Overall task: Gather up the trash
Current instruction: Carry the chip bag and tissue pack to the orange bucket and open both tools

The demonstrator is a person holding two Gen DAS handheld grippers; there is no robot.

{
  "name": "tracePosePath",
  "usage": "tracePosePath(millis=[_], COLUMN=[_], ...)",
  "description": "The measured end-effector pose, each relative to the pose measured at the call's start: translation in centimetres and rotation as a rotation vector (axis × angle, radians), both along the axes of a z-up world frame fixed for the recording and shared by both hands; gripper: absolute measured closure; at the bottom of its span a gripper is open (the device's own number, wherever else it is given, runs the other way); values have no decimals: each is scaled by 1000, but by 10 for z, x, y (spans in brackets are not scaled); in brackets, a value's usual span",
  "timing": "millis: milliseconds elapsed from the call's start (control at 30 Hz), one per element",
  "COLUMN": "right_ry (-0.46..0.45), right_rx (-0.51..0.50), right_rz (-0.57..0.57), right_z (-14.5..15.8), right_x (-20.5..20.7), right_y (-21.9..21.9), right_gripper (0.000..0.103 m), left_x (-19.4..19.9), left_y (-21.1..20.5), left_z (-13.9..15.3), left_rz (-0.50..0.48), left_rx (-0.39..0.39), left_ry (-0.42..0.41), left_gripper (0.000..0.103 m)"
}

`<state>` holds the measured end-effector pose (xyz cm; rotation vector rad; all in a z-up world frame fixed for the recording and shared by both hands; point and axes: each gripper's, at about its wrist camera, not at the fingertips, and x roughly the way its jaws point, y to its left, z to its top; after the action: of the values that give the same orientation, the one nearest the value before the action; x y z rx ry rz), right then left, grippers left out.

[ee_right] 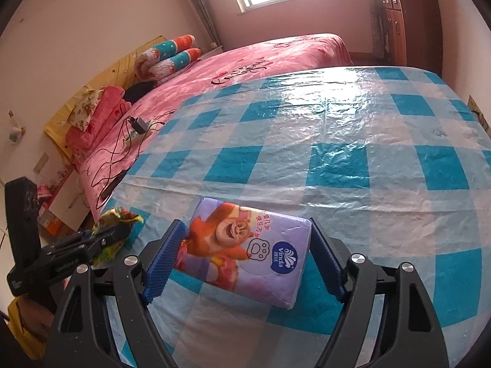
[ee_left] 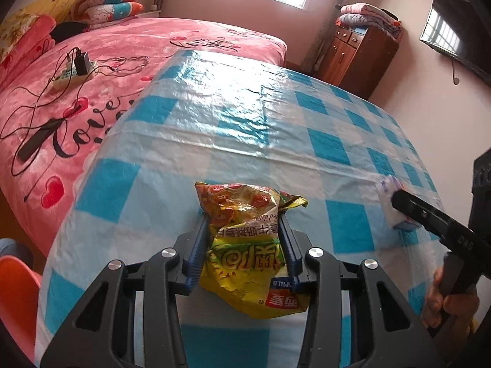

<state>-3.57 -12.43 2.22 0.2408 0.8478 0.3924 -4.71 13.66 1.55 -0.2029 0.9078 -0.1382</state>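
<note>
A crumpled yellow snack bag (ee_left: 245,245) lies at the near edge of the blue-checked table (ee_left: 245,122). My left gripper (ee_left: 242,216) is shut on it, both blue pads pressing its sides. In the right wrist view the same bag (ee_right: 118,214) shows at the left in the left gripper (ee_right: 116,233). A purple tissue pack (ee_right: 245,254) with a cartoon bear lies flat on the table, and my right gripper (ee_right: 245,223) is closed on its two ends. From the left wrist view the pack (ee_left: 388,196) sits at the right under the right gripper (ee_left: 399,202).
A pink bed (ee_left: 122,46) runs along the table's far left, with a power strip and cables (ee_left: 73,70) on it. A wooden cabinet (ee_left: 353,52) stands at the back right, a wall TV (ee_left: 454,30) beside it. An orange chair (ee_left: 15,282) is near the left.
</note>
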Motion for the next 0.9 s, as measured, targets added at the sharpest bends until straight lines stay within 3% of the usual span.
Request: tracePosePath(millis=[400, 900], right_ry=[-20, -25], right_rx=[1, -40], right_rz=[-8, 53], right_z=[2, 5], right_x=[-11, -38], right_y=[-2, 32], right_gripper=[23, 23], left_x=[-31, -69], left_y=[7, 34], left_z=[7, 16], left_rz=[0, 18], left_rx=[-49, -98], left_ry=[1, -22], left_gripper=[59, 59])
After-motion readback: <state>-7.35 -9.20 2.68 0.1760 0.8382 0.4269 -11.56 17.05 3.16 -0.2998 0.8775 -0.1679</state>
